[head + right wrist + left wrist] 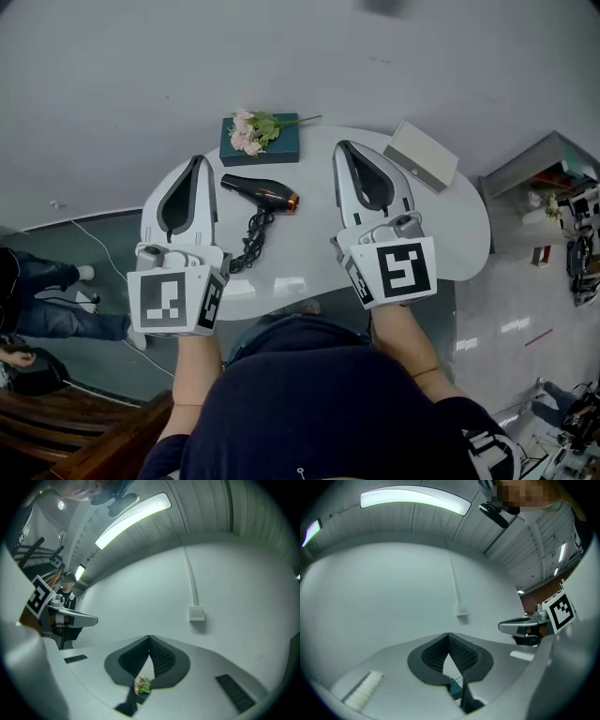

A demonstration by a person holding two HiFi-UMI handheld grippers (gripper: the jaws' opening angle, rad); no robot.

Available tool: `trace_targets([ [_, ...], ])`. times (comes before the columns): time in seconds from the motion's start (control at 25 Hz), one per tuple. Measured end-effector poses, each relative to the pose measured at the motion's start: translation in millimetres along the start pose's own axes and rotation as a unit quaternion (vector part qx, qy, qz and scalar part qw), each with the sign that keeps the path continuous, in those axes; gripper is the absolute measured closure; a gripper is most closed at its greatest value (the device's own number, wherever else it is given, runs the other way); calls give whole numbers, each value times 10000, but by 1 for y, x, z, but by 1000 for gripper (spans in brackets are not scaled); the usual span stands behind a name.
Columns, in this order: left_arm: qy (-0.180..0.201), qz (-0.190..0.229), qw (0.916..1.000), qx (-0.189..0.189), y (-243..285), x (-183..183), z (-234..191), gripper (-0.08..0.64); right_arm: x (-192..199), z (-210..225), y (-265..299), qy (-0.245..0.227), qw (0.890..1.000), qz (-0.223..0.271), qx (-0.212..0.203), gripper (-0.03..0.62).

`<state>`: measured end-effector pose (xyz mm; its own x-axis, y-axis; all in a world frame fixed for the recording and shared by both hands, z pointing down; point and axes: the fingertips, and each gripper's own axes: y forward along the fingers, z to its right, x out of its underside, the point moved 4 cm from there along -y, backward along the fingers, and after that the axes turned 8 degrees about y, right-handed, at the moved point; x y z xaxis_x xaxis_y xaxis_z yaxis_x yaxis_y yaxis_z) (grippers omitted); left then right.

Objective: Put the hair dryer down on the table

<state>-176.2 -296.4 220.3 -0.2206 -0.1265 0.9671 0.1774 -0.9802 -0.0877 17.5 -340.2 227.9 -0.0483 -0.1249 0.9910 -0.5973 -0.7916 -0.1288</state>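
Now | hair dryer (262,193): rests on its side on table (450,234), stable, placement looks complete | left gripper (199,159): jaws pressed together, empty | right gripper (343,145): jaws likewise together, empty, nothing left to hold.

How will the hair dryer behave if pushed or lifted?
The hair dryer lies on its side; rigid shell, probably slides on the glossy table rather than rolling. Its curly cord looks floppy, likely to trail and snag when lifted.
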Motion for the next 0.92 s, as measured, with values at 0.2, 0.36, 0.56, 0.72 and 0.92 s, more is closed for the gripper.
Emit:
trace_targets([
  [0.2, 49, 30, 10000, 43, -3, -1, 3, 548, 2, 0, -2, 41, 10000, -72, 14, 580],
  [0.36, -70, -63, 10000, -22, -4, 2, 3, 548, 4, -1, -4, 120, 9999, -108, 9, 580],
  [0.56, -77, -108, 9999, 52, -3, 3, 8, 548, 4, 2, -5, 148, 9998, -111, -25, 580],
  [0.72, -35, -116, 9998, 161, -1, 4, 15, 548, 4, 3, -7, 136, 9998, -119, -35, 580],
  [0.92, -52, -185, 9997, 179, 3, 6, 19, 548, 6, 7, -6, 130, 9998, -138, -30, 580],
])
